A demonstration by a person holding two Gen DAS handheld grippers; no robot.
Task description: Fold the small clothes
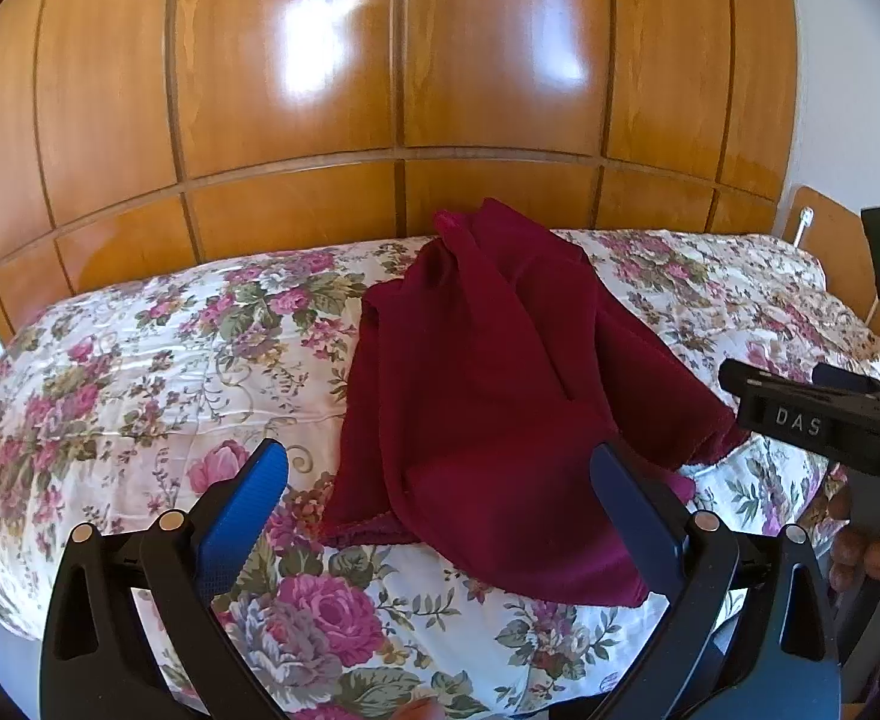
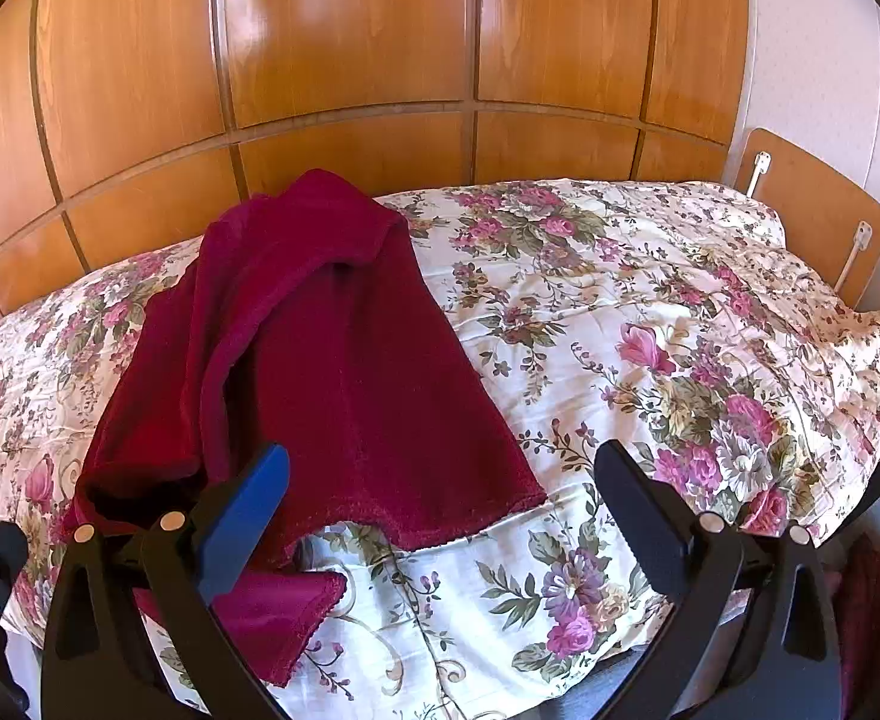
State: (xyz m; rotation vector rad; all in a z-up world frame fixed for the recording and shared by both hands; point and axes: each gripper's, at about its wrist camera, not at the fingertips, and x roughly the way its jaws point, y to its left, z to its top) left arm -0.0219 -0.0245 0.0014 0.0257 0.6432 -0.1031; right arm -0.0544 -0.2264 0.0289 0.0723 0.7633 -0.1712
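Left wrist view: left gripper [image 1: 440,498] spread wide, empty, hovering just above near edge of the maroon garment [image 1: 488,396]. Right gripper [image 2: 443,501] also spread, nothing pinched. Garment lies rumpled mid-bed on floral bedspread [image 2: 650,324]. Step: approach, pre-grasp. Next: pinch near corners, flatten before 1st fold. Wood wardrobe [image 1: 380,60] behind; headboard [image 2: 812,204] at right.

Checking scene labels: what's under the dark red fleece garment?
The dark red fleece garment lies crumpled on the floral quilted bedspread, which shows all around it. Whether anything else sits beneath its folds cannot be seen. Both grippers are open, holding nothing.
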